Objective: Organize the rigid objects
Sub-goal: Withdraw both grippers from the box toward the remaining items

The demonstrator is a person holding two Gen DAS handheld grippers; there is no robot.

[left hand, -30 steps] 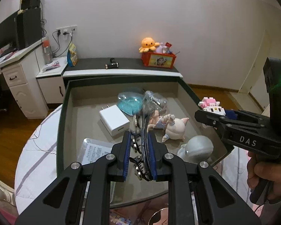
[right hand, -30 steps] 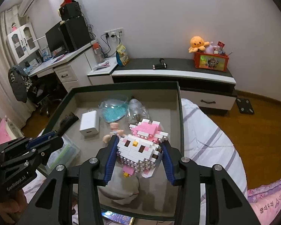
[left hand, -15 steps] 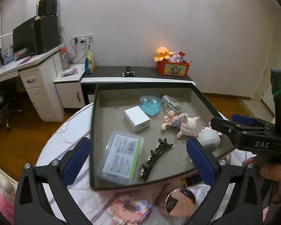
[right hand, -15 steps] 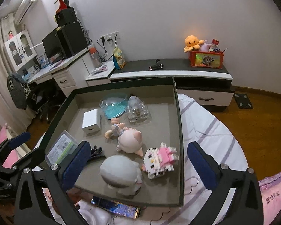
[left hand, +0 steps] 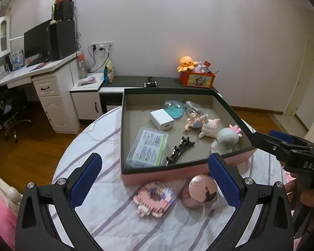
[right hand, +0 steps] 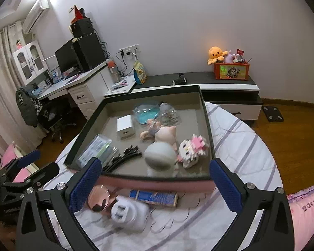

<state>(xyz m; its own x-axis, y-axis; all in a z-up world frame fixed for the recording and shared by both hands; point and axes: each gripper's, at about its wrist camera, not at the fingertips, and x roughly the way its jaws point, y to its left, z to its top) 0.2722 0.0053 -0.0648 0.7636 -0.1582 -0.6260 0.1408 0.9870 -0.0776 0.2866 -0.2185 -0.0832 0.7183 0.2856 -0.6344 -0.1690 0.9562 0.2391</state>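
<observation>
Pink-and-white block figure [right hand: 193,151] near the tray's [right hand: 207,125] right edge, beside a grey round toy [right hand: 160,155].

Matt grey-lined tray [left hand: 230,108], glossy clear plastic case [left hand: 148,146], striped quilted cloth [left hand: 106,209] — polished wood floor [left hand: 27,146], knurled blue gripper pads [left hand: 85,179].
</observation>
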